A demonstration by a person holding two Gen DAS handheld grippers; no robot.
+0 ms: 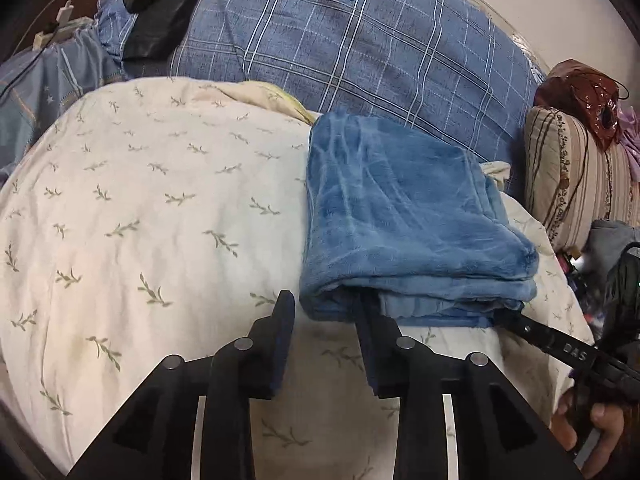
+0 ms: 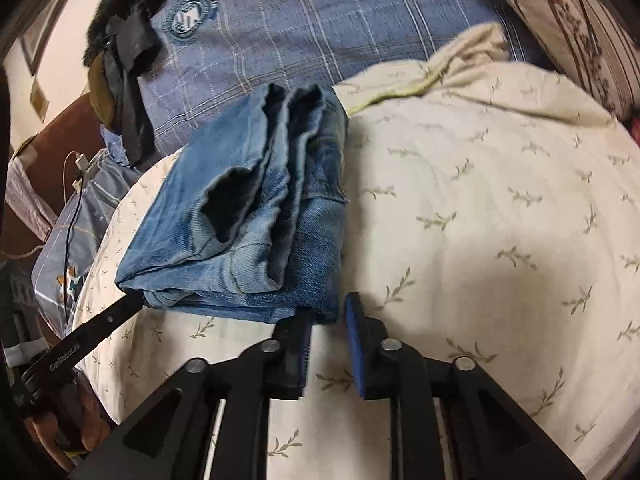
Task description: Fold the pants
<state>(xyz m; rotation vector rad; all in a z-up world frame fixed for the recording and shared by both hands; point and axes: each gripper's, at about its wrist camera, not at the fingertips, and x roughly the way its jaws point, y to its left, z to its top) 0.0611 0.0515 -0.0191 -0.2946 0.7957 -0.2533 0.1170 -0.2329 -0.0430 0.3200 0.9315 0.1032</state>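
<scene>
Blue denim pants (image 1: 404, 216) lie folded in a thick stack on a cream leaf-print quilt (image 1: 152, 208). My left gripper (image 1: 324, 304) is open at the stack's near left corner, its right finger tucked under the fold's edge. In the right wrist view the pants (image 2: 256, 216) show their open leg hems on top. My right gripper (image 2: 328, 308) is open at the near right corner, its left finger against the stack's edge. Each view shows the other gripper's finger reaching under the stack from the side: the right one (image 1: 556, 340) and the left one (image 2: 100, 320).
A blue plaid pillow (image 1: 360, 44) lies behind the quilt with dark cloth (image 1: 160, 12) on it. A striped floral pillow (image 1: 572, 184) and a red bag (image 1: 584, 96) sit at the right. A charger and cable (image 1: 60, 24) lie far left.
</scene>
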